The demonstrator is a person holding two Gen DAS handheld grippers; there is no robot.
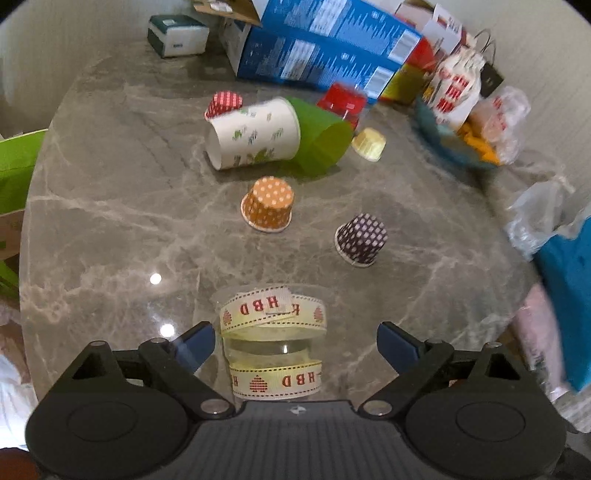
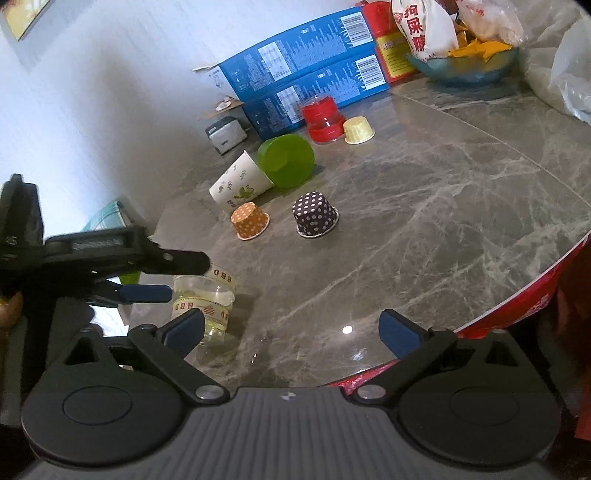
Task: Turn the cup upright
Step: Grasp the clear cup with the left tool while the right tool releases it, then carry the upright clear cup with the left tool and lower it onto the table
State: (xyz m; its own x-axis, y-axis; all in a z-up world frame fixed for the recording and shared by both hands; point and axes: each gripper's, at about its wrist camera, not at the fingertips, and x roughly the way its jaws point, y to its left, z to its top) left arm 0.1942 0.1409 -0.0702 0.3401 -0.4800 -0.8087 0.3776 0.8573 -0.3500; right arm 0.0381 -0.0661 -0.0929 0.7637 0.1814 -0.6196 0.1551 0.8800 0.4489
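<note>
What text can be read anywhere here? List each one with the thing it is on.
"HBD": on the ribbon around the clear plastic cup between the left gripper's open fingers.
"狗屎糖": on the white snack bag in the glass bowl, right wrist view.
Blue boxes: barcodes and fine print, too small to read.
Red jar label: blurred.
Small white box: unreadable.

Grey marble table [image 2: 424,221]: orange dotted paper cup [image 2: 250,220] inverted at centre, dark purple dotted cup [image 2: 315,214] at 3 o'clock, white leaf-print cup [image 2: 240,183] on its side at 12.
</note>
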